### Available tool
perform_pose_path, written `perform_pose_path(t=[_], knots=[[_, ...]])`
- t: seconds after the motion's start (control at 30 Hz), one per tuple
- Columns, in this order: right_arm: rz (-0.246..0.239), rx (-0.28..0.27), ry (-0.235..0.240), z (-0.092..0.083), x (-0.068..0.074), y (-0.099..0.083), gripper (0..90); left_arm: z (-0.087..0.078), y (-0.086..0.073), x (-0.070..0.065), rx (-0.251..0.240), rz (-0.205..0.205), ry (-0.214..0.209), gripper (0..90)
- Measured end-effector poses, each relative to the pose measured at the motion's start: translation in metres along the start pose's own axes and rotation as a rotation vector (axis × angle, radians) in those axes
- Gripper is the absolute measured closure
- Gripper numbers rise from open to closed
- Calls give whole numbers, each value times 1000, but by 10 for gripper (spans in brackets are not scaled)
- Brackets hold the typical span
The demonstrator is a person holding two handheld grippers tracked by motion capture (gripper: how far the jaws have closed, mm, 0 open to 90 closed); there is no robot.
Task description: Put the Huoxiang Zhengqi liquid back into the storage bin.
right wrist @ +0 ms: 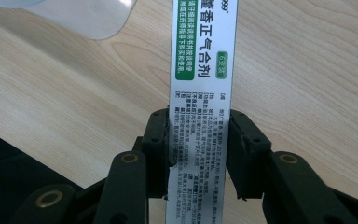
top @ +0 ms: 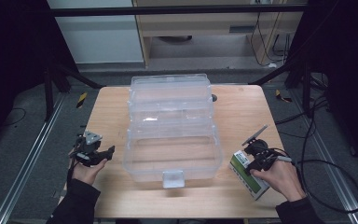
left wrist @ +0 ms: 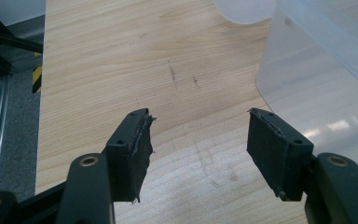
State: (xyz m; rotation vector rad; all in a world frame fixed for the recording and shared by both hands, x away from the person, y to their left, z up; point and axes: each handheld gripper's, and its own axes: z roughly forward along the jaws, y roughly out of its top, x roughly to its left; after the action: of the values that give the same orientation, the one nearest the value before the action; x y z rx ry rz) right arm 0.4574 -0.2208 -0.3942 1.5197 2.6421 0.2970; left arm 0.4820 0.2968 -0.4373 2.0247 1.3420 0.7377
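The right gripper [right wrist: 199,140] pinches the slim white-and-green cardboard medicine box [right wrist: 204,70], seemingly light and crushable, by its long sides on the worktop [top: 242,112]; the left gripper [left wrist: 198,140] stands spread.

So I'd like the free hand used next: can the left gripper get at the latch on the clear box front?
Probably yes: the left gripper is open and empty beside the clear box, and bare table lies between it and the latch.
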Motion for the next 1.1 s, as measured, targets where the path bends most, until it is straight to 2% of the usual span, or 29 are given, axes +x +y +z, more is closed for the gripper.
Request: perform_pose_path(t=[0.53,1.1], knots=[[-13,28,7,-1,-3,3,637,0,0,0,5,-2,-1,390],[9,-21,3,-21,-8,2,638,1,0,0,9,1,-2,388]])
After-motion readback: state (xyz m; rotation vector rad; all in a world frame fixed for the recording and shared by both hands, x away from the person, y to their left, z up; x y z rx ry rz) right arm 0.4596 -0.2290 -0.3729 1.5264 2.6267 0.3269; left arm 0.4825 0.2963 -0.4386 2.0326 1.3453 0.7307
